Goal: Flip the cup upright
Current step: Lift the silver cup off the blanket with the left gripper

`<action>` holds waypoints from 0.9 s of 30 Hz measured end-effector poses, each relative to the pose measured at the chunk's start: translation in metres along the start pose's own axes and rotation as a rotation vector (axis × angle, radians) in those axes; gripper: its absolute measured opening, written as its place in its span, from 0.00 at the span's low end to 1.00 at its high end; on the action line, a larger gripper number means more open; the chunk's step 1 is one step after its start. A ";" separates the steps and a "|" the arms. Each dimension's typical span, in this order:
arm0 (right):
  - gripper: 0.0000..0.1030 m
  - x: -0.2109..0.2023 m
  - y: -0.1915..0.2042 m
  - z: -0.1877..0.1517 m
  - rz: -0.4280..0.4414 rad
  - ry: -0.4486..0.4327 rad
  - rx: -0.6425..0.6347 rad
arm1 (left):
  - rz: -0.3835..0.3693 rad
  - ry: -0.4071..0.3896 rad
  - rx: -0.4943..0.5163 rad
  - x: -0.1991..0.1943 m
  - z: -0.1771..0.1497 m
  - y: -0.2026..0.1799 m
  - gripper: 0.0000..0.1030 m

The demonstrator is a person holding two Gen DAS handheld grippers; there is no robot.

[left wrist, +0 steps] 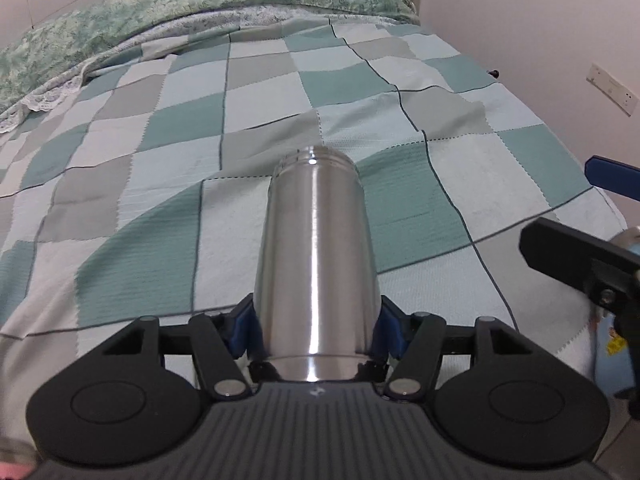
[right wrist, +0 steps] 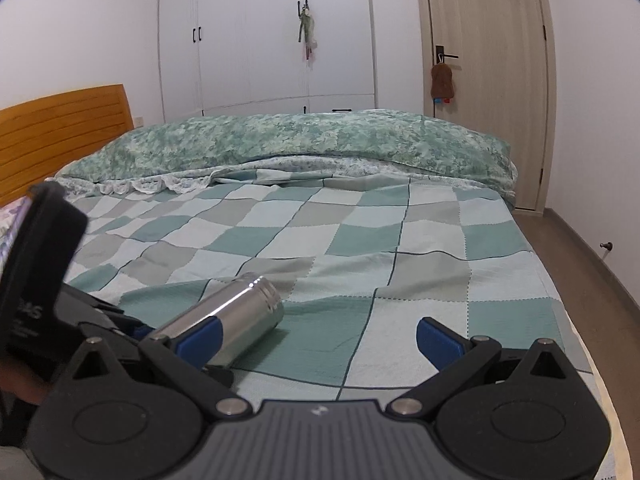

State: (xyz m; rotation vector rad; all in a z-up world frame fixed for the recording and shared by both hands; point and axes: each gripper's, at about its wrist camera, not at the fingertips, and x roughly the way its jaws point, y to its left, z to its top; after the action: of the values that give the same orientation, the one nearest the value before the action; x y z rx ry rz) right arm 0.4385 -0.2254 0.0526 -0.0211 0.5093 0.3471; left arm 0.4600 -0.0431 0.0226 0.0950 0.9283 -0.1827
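1. The stainless steel cup (left wrist: 316, 264) lay on its side on the checked bedspread (left wrist: 140, 148), near the front edge of the bed, its threaded mouth end pointing toward the far pillows.
2. The left gripper (left wrist: 316, 332) had its jaws clamped on the cup's body near the closed base; the blue pads (left wrist: 240, 332) pressed both flanks.
3. The right gripper (right wrist: 316, 332) hovered to the right of the cup, jaws spread wide with nothing between them. Its left pad (right wrist: 200, 338) overlapped the cup in the right wrist view; contact could not be confirmed.
4. Step in hand, by judgement: the grasp was made and the flip itself was not yet done.
5. The next move called for lifting the mouth end and rotating the wrist until the base faced down.
6. The soft, wrinkled bedspread could tip the cup on release.
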 end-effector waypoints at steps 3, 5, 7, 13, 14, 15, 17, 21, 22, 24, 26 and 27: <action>1.00 -0.009 0.007 0.002 0.005 -0.004 -0.015 | 0.004 -0.017 0.000 -0.013 0.000 -0.001 0.61; 1.00 -0.016 0.012 0.005 0.009 -0.006 -0.026 | 0.012 -0.028 0.002 -0.025 -0.003 -0.001 0.61; 1.00 -0.027 0.019 0.006 0.012 -0.009 -0.034 | 0.013 -0.035 0.002 -0.037 -0.009 0.000 0.61; 1.00 -0.066 0.043 0.009 0.018 -0.024 -0.055 | 0.014 -0.073 -0.016 -0.083 -0.035 0.004 0.61; 1.00 -0.075 0.049 0.008 0.020 -0.028 -0.062 | 0.014 -0.077 -0.020 -0.091 -0.040 0.005 0.61; 1.00 -0.081 0.053 0.008 0.021 -0.031 -0.067 | 0.012 -0.081 -0.025 -0.099 -0.046 0.006 0.61; 1.00 -0.100 0.065 0.007 0.024 -0.037 -0.078 | 0.008 -0.088 -0.044 -0.115 -0.059 0.009 0.61; 1.00 -0.130 0.086 -0.004 0.034 -0.032 -0.090 | -0.004 -0.101 -0.083 -0.147 -0.092 0.011 0.61; 1.00 -0.138 0.091 -0.008 0.038 -0.024 -0.092 | -0.007 -0.105 -0.090 -0.153 -0.101 0.010 0.61; 1.00 -0.150 0.101 -0.017 0.044 -0.014 -0.097 | -0.011 -0.108 -0.114 -0.163 -0.121 0.008 0.61; 1.00 -0.164 0.112 -0.028 0.046 -0.003 -0.102 | -0.010 -0.105 -0.140 -0.170 -0.142 0.006 0.61; 1.00 -0.170 0.116 -0.034 0.048 0.002 -0.101 | -0.011 -0.105 -0.155 -0.174 -0.152 0.005 0.61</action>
State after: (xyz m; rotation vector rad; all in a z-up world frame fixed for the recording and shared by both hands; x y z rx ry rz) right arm 0.2452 -0.1740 0.1122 -0.1068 0.4945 0.4192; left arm 0.2395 0.0059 0.0712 -0.0621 0.8355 -0.1244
